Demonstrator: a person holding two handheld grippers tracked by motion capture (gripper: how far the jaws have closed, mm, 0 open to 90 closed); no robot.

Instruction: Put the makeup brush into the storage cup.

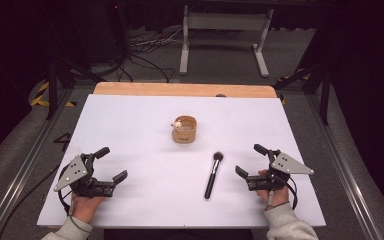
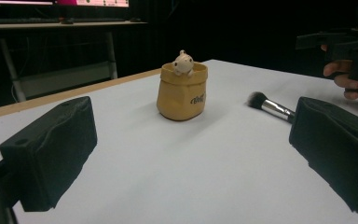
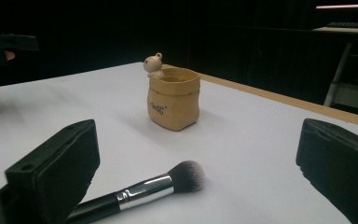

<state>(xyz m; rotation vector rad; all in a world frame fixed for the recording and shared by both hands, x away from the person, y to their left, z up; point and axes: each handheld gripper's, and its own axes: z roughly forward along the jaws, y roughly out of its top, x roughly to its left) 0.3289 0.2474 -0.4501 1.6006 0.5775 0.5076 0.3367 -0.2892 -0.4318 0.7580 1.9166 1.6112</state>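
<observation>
A small tan sack-shaped pot (image 1: 184,129) with a little bear figure on its rim stands upright in the middle of the white table (image 1: 130,115). A black-handled makeup brush (image 1: 213,174) lies flat in front of it, bristles toward the pot. My left gripper (image 1: 111,166) rests at the front left, open and holding nothing; the left gripper view has the pot (image 2: 182,91) and the brush (image 2: 269,105) beyond its jaws. My right gripper (image 1: 251,161) sits at the front right, open, just right of the brush. Its own view has the brush (image 3: 144,192) low between its jaws and the pot (image 3: 173,97) behind.
The white sheet covers a wooden tabletop whose bare strip (image 1: 180,89) shows at the far edge. A white metal frame (image 1: 225,35) and cables lie on the floor beyond. Dark stands flank the table on both sides.
</observation>
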